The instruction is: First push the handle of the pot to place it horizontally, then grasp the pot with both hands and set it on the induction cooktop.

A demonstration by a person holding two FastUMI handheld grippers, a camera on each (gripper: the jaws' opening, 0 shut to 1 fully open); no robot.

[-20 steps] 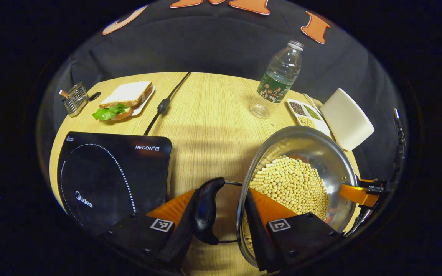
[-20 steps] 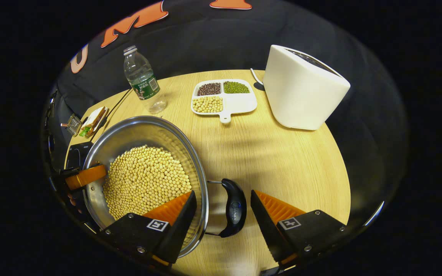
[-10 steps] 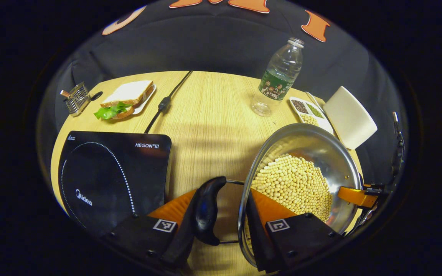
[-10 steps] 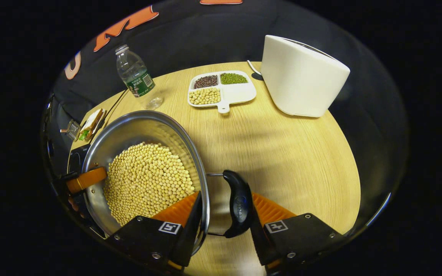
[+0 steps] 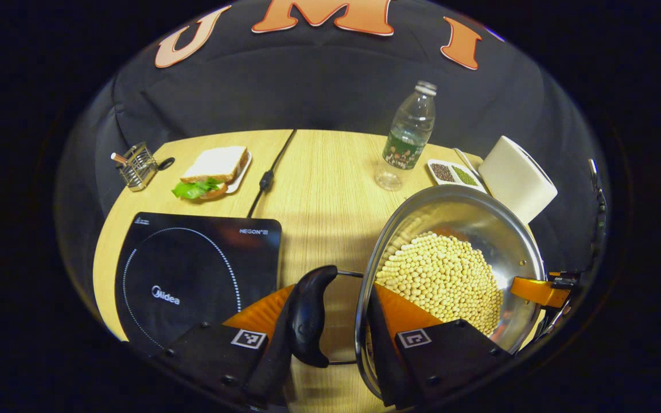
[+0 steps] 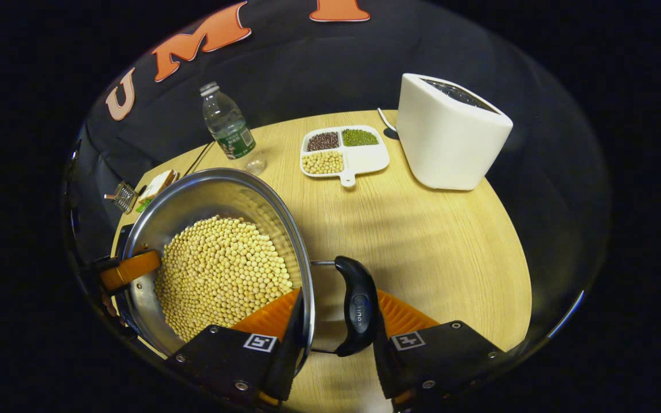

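Pot (image 5: 514, 229), steel, full of soybeans (image 5: 445, 281)

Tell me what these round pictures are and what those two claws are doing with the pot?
A person holds a claw in each hand, and a small camera rides on each claw, looking along its fingers. So one picture is from the left claw and one from the right claw.

Both claws grip the pot: each has one finger inside the rim and one outside its black handle. The pot is full of pale beans.

On the wooden table you can also see a black cooktop, a sandwich, a water bottle, a divided dish of beans and a white toaster.
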